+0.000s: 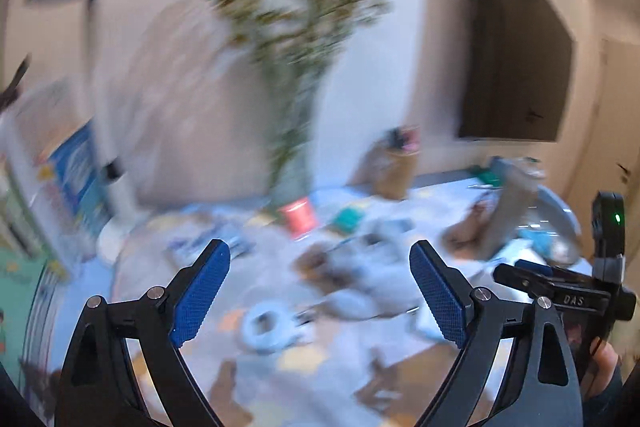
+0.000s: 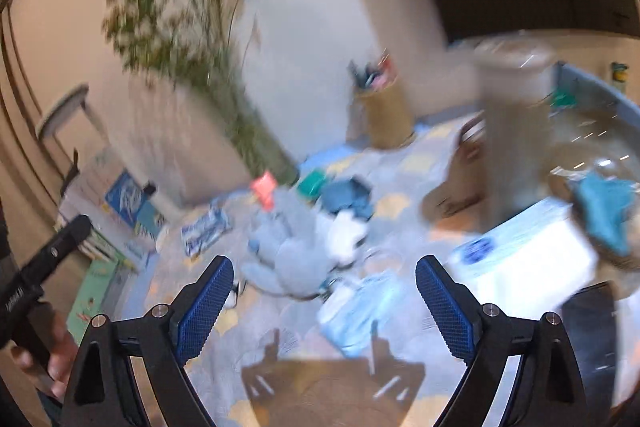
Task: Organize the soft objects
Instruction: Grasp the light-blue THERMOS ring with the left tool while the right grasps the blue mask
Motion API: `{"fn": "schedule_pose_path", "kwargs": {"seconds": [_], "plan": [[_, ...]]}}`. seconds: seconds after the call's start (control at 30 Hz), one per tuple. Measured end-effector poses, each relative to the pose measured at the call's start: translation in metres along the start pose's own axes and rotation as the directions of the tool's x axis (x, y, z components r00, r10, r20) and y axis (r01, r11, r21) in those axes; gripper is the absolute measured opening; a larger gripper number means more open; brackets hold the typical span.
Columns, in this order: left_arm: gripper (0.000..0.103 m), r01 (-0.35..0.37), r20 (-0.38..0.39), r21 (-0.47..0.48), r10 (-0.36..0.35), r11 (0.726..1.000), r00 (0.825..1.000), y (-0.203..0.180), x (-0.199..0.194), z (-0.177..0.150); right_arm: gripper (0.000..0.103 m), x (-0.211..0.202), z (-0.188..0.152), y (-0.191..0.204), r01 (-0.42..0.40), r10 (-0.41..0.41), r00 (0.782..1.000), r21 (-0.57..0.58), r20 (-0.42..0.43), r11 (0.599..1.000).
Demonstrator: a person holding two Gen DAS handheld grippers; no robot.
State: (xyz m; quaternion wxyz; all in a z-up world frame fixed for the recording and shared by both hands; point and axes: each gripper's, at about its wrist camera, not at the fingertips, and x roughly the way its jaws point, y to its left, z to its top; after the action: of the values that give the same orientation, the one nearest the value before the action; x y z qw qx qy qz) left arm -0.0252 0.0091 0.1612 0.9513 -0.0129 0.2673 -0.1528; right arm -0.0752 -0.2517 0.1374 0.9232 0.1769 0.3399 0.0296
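Both views are blurred by motion. A light blue plush toy (image 2: pixel 288 255) lies on the patterned table cover, with a white soft piece (image 2: pixel 346 231) and a dark blue cloth (image 2: pixel 348 197) beside it. In the left wrist view the same grey-blue heap (image 1: pixel 352 275) lies ahead. My left gripper (image 1: pixel 320 291) is open and empty above the table. My right gripper (image 2: pixel 325 301) is open and empty, short of the plush toy. The right gripper's body (image 1: pixel 560 291) shows at the right edge of the left wrist view.
A vase of dried flowers (image 2: pixel 256 147), a red packet (image 2: pixel 264 189), a brown pen holder (image 2: pixel 386 115), a tall cardboard tube (image 2: pixel 516 131), a white box (image 2: pixel 528 255) and a teal cloth (image 2: pixel 604 215) stand around. A white tape roll (image 1: pixel 268 327) lies near. A lamp (image 1: pixel 116 187) stands left.
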Motion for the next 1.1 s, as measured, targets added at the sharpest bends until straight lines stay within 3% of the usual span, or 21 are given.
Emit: {"fn": "schedule_pose_path", "kwargs": {"seconds": [0.13, 0.2, 0.37, 0.6, 0.93, 1.0, 1.1], "plan": [[0.091, -0.024, -0.103, -0.075, 0.016, 0.997, 0.995, 0.042, 0.038, -0.032, 0.092, 0.048, -0.028, 0.010, 0.025, -0.026, 1.000, -0.086, -0.003, 0.996], [0.091, 0.010, -0.170, -0.096, -0.026, 0.995, 0.985, 0.053, 0.061, -0.050, 0.092, 0.070, -0.043, 0.012, 0.103, -0.108, 0.994, -0.137, -0.028, 0.985], [0.091, 0.049, -0.259, -0.159, -0.090, 0.986, 0.962, 0.069, 0.112, -0.078, 0.092, 0.096, -0.065, -0.008, 0.131, -0.139, 0.985, -0.083, -0.105, 0.988], [0.091, 0.089, -0.248, -0.253, -0.154, 0.963, 0.956, 0.079, 0.135, -0.100, 0.092, 0.098, -0.060, -0.027, 0.125, -0.123, 0.987, 0.009, -0.101, 0.992], [0.091, 0.098, -0.225, -0.250, -0.157, 0.963, 0.962, 0.078, 0.136, -0.098, 0.092, 0.107, -0.064, -0.016, 0.189, -0.196, 0.973, -0.060, -0.122, 0.980], [0.090, 0.094, -0.239, -0.259, -0.158, 0.961, 0.958, 0.080, 0.140, -0.099, 0.092, 0.110, -0.063, -0.018, 0.190, -0.195, 0.971, -0.056, -0.136, 0.980], [0.083, 0.100, -0.295, -0.282, -0.186, 0.954, 0.937, 0.082, 0.152, -0.103, 0.092, 0.110, -0.063, -0.022, 0.191, -0.194, 0.971, -0.036, -0.140, 0.981]]}}
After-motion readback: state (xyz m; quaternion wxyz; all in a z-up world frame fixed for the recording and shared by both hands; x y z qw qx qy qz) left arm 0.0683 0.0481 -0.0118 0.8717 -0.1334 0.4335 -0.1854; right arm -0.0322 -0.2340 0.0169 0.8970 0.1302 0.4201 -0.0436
